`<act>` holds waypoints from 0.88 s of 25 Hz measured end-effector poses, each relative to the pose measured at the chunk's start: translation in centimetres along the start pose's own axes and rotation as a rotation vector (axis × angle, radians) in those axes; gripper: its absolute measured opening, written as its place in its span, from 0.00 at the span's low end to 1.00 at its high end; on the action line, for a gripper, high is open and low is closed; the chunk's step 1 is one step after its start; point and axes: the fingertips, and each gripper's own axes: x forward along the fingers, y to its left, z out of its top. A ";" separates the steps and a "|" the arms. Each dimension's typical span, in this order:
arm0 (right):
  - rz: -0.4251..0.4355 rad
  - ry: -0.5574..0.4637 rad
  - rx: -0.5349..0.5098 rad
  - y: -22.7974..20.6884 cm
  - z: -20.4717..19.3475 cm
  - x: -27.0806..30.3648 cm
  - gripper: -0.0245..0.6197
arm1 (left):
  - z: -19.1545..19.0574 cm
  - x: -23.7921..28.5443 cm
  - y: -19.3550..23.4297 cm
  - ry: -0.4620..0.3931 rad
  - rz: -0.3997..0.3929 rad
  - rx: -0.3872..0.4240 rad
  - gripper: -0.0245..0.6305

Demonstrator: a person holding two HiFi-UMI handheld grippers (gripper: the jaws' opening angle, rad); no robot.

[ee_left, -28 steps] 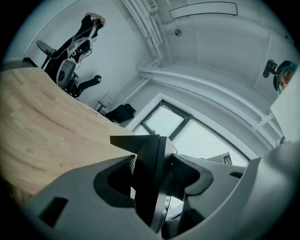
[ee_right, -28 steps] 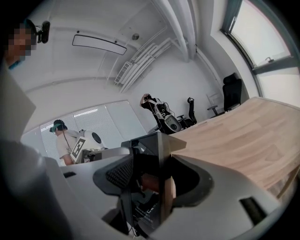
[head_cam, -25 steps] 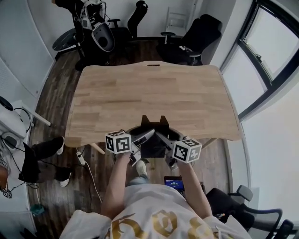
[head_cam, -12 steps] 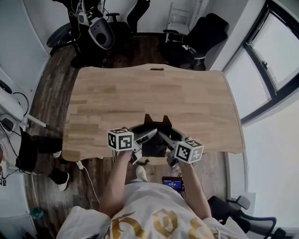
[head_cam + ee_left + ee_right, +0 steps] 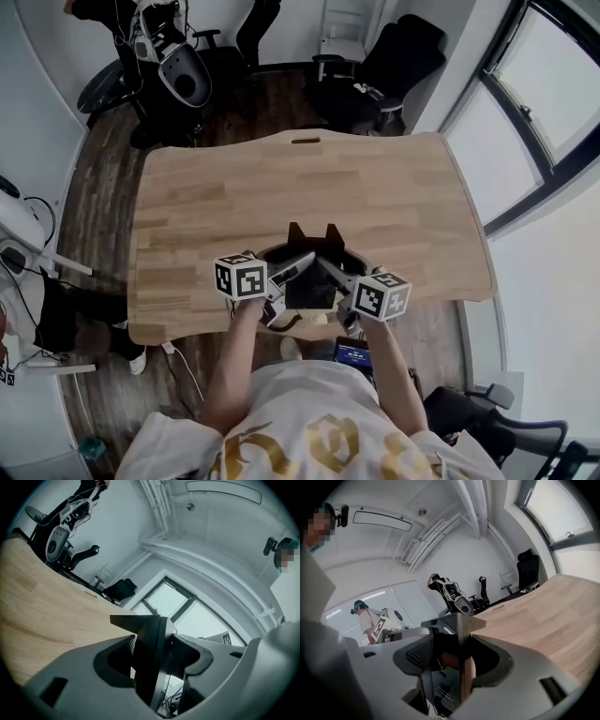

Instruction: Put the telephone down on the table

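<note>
Both bare forearms rise from the bottom of the head view and close in toward the lower middle of the frame. The left forearm (image 5: 230, 361) leans right and the right forearm (image 5: 394, 361) leans left. Each hand sits behind its marker cube: the left cube (image 5: 239, 277) and the right cube (image 5: 382, 296). The two tools point inward at each other and only slightly downward.

The left claw (image 5: 295, 275) and the right claw (image 5: 330, 277) meet on one object — the telephone (image 5: 311, 292). Each claw is closed on it from its own side. In the left gripper view both pads press flat against a thin black slab seen edge-on. In the right gripper view the jaws clamp the same slab, with nothing else between them.

The telephone is black and flat, with a glossy face that carries reflections and a thin, lighter rim along its edge. Two short pointed corners stick up at the end farther from the person. It sits in the lower middle of the head view, over the near edge of the pale wooden worktop (image 5: 309, 178) — whether it touches the wood cannot be told.
</note>
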 end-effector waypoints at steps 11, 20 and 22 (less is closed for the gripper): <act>0.009 0.017 0.027 -2.5 0.8 2.7 0.42 | 1.4 1.8 3.0 0.017 0.017 -0.017 0.39; -0.018 0.061 0.064 -5.5 0.0 4.1 0.42 | 0.6 4.0 5.7 0.041 0.015 -0.071 0.39; -0.020 0.074 0.075 -6.1 -0.3 4.6 0.42 | 0.5 4.3 6.4 0.043 0.019 -0.084 0.39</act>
